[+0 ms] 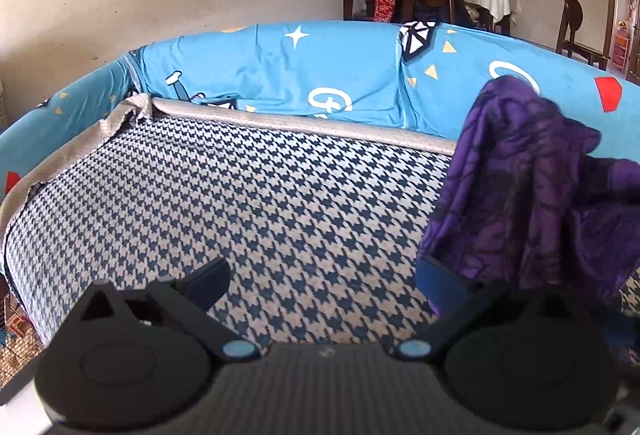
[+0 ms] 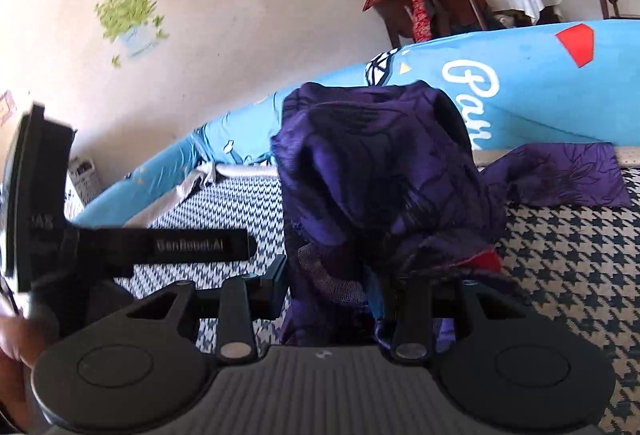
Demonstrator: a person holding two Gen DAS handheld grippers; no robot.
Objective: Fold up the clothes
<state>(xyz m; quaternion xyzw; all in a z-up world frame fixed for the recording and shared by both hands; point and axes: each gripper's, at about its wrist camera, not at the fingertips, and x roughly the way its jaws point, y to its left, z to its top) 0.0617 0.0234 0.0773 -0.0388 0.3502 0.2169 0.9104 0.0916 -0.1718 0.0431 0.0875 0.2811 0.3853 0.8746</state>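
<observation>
Right tool (image 2: 332, 291) clenched on a bunched purple garment (image 2: 372, 171), lifted off the houndstooth sofa seat (image 2: 572, 275); one end of the fabric trails flat on the seat near the blue patterned backrest cover (image 2: 540, 95). Left tool (image 1: 320, 287) released, fingers spread wide, nothing between them; garment (image 1: 536, 187) hangs against its right finger (image 1: 440, 283). Left tool also shows at the left edge of the right wrist view (image 2: 160, 243).
</observation>
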